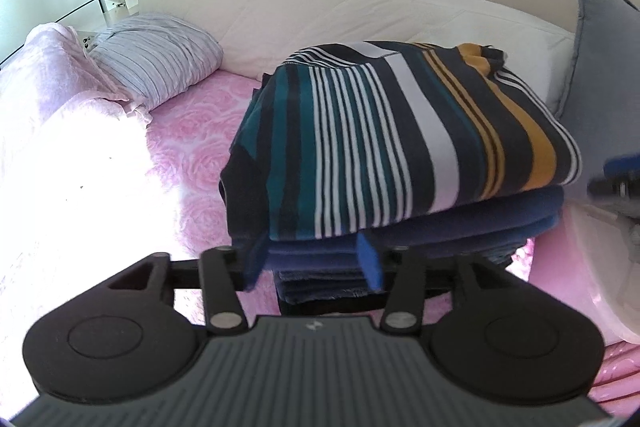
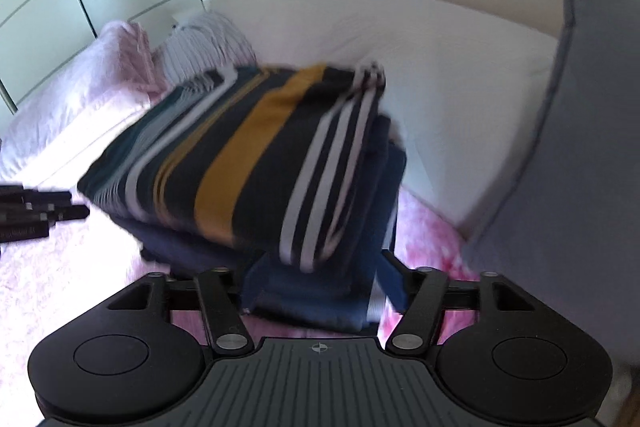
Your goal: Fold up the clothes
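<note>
On the pink bed (image 1: 192,147), at twelve o'clock from both tongs: striped shirt (image 1: 400,139) atop folded stack (image 1: 420,227). Left tongs (image 1: 312,259) half open, right tongs (image 2: 320,291) wide, gripping nothing. Soft, light, floppy; best taken by the stack's bottom edges.

A folded striped garment (image 1: 400,135) topped a stack of folded blue clothes (image 1: 420,227) on the pink rose-patterned bedsheet (image 1: 192,155). The left gripper (image 1: 314,259) stood parted at the stack's lower layers, its blue fingers (image 1: 370,261) gripping nothing.
</note>
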`<state>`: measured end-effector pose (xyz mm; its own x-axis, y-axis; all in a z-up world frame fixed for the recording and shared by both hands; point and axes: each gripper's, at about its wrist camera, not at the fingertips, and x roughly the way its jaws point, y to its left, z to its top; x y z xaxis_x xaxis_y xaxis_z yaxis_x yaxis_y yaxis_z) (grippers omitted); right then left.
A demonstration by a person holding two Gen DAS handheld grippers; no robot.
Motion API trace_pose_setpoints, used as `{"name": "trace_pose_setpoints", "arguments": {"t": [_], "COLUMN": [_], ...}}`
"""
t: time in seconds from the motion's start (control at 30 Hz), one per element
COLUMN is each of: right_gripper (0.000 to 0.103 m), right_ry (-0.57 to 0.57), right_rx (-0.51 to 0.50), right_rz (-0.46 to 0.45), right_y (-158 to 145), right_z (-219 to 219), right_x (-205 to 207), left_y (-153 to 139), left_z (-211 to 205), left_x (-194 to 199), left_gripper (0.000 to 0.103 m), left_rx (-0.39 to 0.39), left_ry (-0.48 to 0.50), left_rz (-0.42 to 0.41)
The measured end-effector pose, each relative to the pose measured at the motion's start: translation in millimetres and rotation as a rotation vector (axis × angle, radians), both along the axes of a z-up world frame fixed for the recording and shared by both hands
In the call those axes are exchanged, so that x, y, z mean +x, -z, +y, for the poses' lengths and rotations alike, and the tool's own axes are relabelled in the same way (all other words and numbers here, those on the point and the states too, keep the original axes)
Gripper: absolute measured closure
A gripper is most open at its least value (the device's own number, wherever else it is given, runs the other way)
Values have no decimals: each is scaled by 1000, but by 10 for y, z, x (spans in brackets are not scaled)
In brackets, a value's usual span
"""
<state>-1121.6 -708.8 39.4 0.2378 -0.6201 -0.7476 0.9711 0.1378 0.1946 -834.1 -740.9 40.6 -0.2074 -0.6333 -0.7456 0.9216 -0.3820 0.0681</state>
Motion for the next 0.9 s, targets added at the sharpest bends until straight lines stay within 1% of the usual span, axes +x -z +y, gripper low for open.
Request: {"name": "trace_pose_setpoints", "arguments": {"t": [0.07,0.1,0.17,0.3,0.37,0.5,0.67,0.73,0.8,0.9], "right_gripper": [23,23,23,22,22,22,22,20,14,12], "right_ry": [15,24,52,122,164,205,247,278,297,313], "right_rx": [20,29,39,19,2,-31,-72,-72,-70,-72], "right_rz": [2,3,3,16,30,66,91,93,90,85], "right_y": [36,51,61,-25,-94,-184,-314,-340,-373,-434], "right_z": [181,269,456,867,1084,1496,2029,2218,2363,2542], "right_x": [65,106,197,406,536,864,1234,1324,1384,1457], "left_y": [-1,-10,-28,-99,-155,-237,-279,-289,-312,-350], "left_z": [68,111,199,426,580,889,1355,1517,1671,1843], "left_x": [14,30,62,184,288,509,741,800,831,847], "left_gripper": [34,32,23,15,9,7,7,7,7,7], "left_rx": [10,8,3,-5,-7,1,-27,-31,-34,-40], "left_ry": [8,13,23,52,57,40,59,67,80,92], "left_rz": [7,14,28,67,87,114,135,136,132,134]}}
